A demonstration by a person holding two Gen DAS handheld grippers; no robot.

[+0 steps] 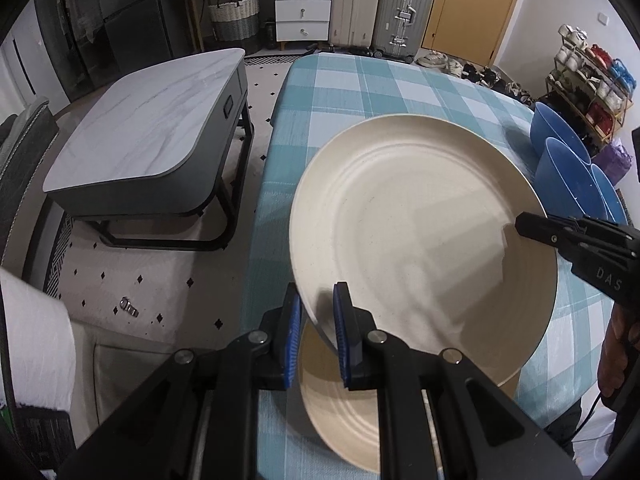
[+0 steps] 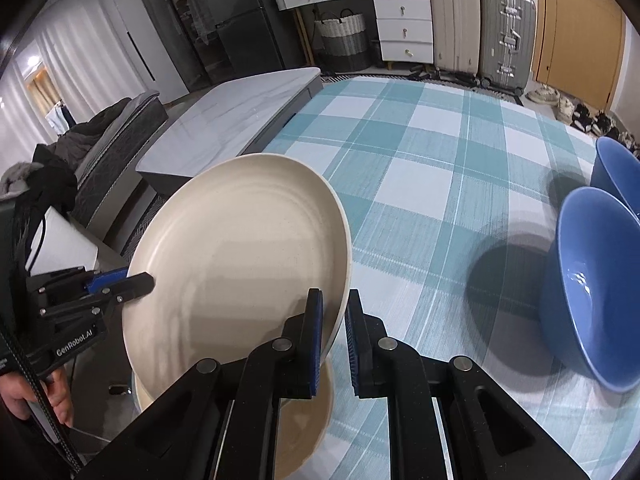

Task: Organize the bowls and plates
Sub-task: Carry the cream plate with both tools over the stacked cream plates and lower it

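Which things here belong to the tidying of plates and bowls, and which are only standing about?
Belong to the job:
- cream plate, held at its rim by left gripper and right gripper
- second cream plate beneath it
- blue bowls

Only standing about:
- grey coffee table
- suitcases
- woven basket
- shoe rack

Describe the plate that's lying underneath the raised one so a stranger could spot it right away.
Find the table with the teal checked cloth. At its near edge, two grippers hold a large cream plate tilted in the air. The flat plate lies on the cloth directly beneath: same cream colour, but resting, half hidden, unlike the blue bowls opposite.
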